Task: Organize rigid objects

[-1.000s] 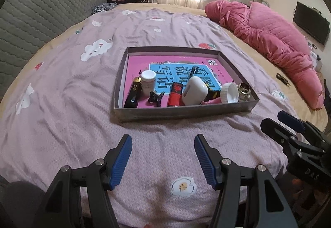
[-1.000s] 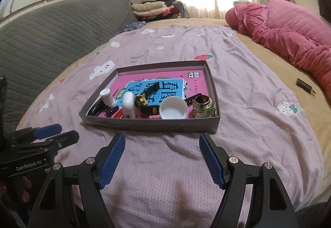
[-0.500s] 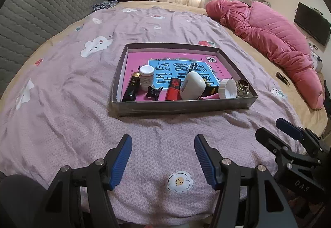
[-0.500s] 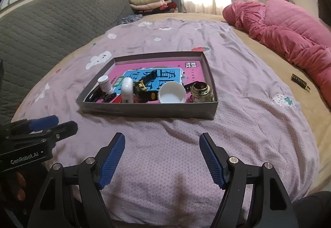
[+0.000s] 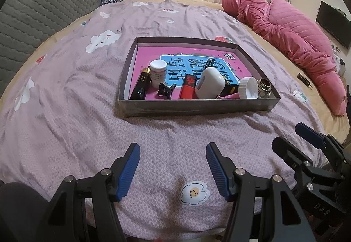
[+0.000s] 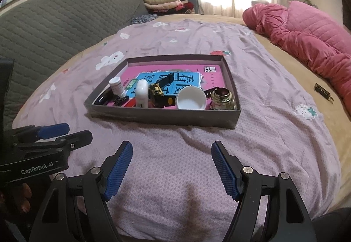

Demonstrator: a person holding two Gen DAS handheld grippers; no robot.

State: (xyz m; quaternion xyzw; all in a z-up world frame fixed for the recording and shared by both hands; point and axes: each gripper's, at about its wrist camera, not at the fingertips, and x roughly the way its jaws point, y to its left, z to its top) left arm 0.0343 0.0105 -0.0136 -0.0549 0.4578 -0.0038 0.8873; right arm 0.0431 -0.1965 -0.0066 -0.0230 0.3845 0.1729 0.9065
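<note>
From the left wrist camera: the left gripper point(image 5: 173, 167) hangs above the lilac bedspread point(image 5: 65, 92), jaws spread wide, nothing between them. Ahead sits the shallow grey box point(image 5: 197, 107), and everything seems to be crowded along its near wall: a black tube with a gold tip point(image 5: 141, 86), a small white jar point(image 5: 158, 73), a black clip point(image 5: 166, 90), a red lighter point(image 5: 188, 86), a white oval case point(image 5: 209, 85), a ribbed white lid point(image 5: 249, 88) and a brass fitting point(image 5: 265, 87). The right gripper point(image 5: 307, 138) pokes in at the right edge; from here I can't tell how its fingers stand.

Now the right wrist camera: the right gripper point(image 6: 172, 168) is plainly open and empty too, held back from the box point(image 6: 164, 118). Same cluster inside, lid point(image 6: 190, 100) lying mouth-up beside the brass fitting point(image 6: 222, 99), a yellow-and-black piece point(image 6: 156, 90) behind the oval case point(image 6: 141, 92). The left gripper point(image 6: 52, 132) rests at the left.

One small dark item point(image 6: 322, 92) lies on the tan sheet point(image 6: 296, 70), well apart from the box, near the pink quilt point(image 6: 307, 33). I'd say the gathering is nearly done; that stray may be all that's left, unless it isn't part of the job.
</note>
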